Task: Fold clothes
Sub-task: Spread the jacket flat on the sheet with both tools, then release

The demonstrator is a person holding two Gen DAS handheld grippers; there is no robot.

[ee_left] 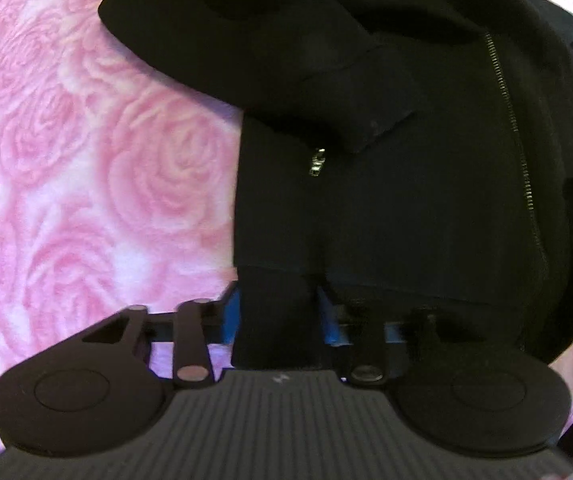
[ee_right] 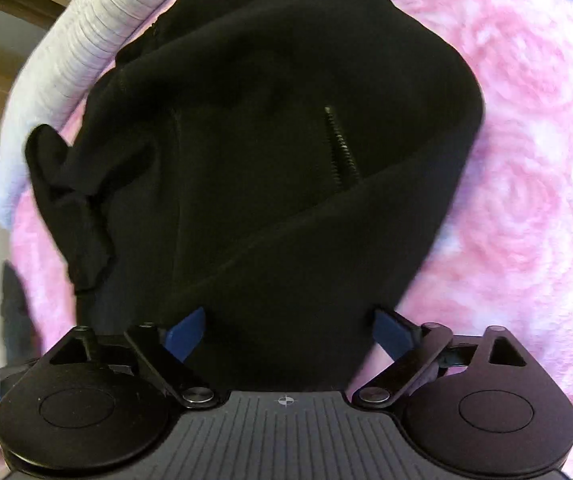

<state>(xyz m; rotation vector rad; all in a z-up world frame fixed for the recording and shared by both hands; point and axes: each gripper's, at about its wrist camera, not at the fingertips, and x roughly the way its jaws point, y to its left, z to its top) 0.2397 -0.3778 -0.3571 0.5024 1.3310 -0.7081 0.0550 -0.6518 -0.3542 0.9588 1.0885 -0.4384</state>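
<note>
A black zip-up jacket (ee_left: 406, 120) lies partly folded on a pink rose-patterned blanket (ee_left: 86, 160), its metal zipper (ee_left: 522, 160) running down the right side. A sleeve is folded across the top. My left gripper (ee_left: 278, 312) is shut on the jacket's bottom hem, with a thick fold of black cloth pinched between the blue fingers (ee_left: 230, 312). In the right wrist view the same jacket (ee_right: 266, 180) fills the middle. My right gripper (ee_right: 286, 332) stands open, its blue fingers (ee_right: 186, 332) spread wide with the jacket's edge lying between them.
A white ribbed pillow or cover (ee_right: 78, 40) lies at the blanket's far left edge in the right wrist view. Room walls and a dark object (ee_right: 14, 300) show beyond it. Pink blanket (ee_right: 526, 200) stretches to the right of the jacket.
</note>
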